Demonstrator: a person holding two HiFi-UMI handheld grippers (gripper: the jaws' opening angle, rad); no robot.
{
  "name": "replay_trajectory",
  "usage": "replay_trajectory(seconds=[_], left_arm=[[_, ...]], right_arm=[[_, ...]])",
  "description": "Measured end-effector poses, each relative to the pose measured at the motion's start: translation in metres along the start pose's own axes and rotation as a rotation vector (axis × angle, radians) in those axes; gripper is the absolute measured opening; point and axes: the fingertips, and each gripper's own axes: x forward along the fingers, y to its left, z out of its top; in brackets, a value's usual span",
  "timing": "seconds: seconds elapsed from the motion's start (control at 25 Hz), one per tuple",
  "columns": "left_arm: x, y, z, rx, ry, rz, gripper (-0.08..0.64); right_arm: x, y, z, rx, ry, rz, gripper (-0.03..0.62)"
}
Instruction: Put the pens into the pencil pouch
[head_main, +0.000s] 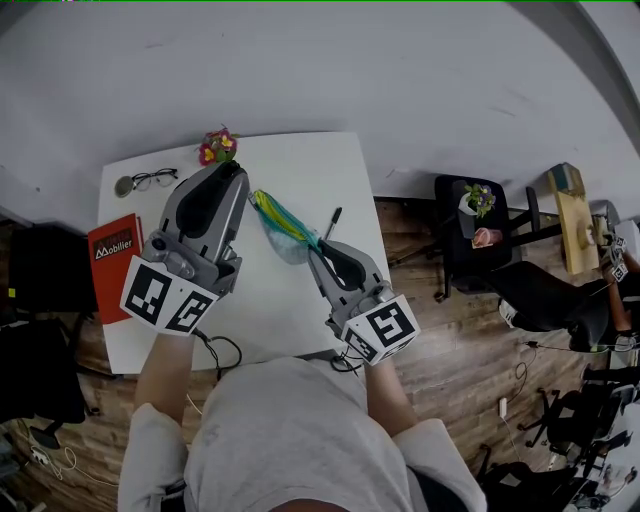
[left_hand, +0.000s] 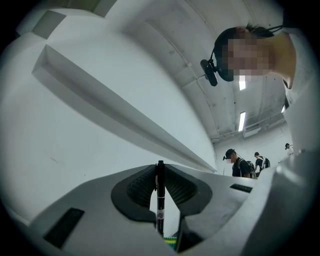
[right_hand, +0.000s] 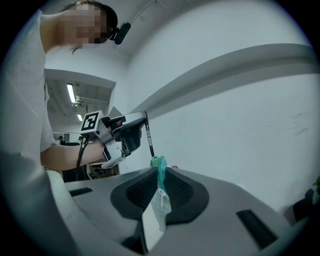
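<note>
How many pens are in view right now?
2. One pen is clamped in the left tongs, its tip near the pouch that the right tongs hold. The other lies on the table beside the right tongs. The pouch may hide more.

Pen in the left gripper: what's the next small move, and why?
Probably ease the pen down into the pouch. The left gripper is shut on the pen, its lower end right by the pouch's top edge, which the right gripper pinches.
</note>
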Motion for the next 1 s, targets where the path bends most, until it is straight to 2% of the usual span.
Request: replay_trajectory(seconds=[0.24,0.68,1.0], left_arm=[[0.008,-0.005,0.010,-0.021,-0.035,-0.023,0.074],[0.001,-0.015,-0.028,-0.052,0.070,-0.034,0.074],[-0.004,-0.014,-0.039,-0.063,0.116,-0.040,0.078]], right_arm=[[0.001,0.003,0.002,-0.010,-0.002,0.008,0.060],[0.001,0.009,0.017,0.008,-0.055,0.018,0.060],[0.000,0.016,0.022,0.000,-0.072,0.026,0.060]])
